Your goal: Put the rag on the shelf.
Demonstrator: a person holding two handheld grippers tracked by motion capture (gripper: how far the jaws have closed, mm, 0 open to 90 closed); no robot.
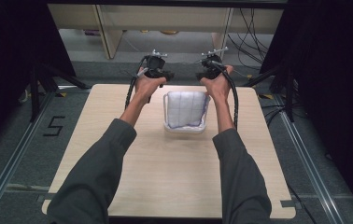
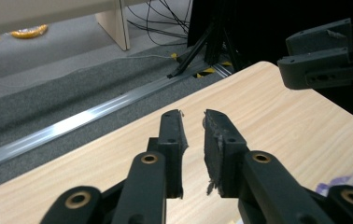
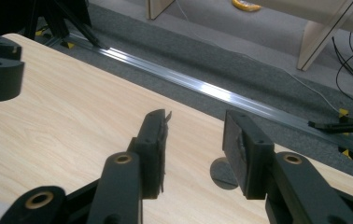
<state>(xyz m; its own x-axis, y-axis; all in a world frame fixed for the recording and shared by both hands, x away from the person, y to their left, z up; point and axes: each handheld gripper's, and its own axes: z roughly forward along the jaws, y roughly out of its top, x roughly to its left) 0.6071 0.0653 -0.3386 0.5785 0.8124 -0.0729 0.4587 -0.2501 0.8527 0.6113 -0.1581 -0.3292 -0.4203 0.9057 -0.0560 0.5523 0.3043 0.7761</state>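
Reading "5" point(image 1: 53, 126), floor beside table point(image 1: 174, 186)

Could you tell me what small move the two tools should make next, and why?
Probably draw both back and down toward the basket: the left tool and right tool are open, holding nothing, above the table's far edge, with the cloth-lined basket behind them.

left gripper point(image 2: 194, 122) has its two black jaws a little apart with nothing between them, hanging over the light wood table point(image 2: 118, 149). the other gripper point(image 2: 333, 56) pokes in at upper right. a bit of white and purple cloth point(image 2: 352, 179) sits at the right edge, grey floor and a metal rail point(image 2: 86, 119) beyond.
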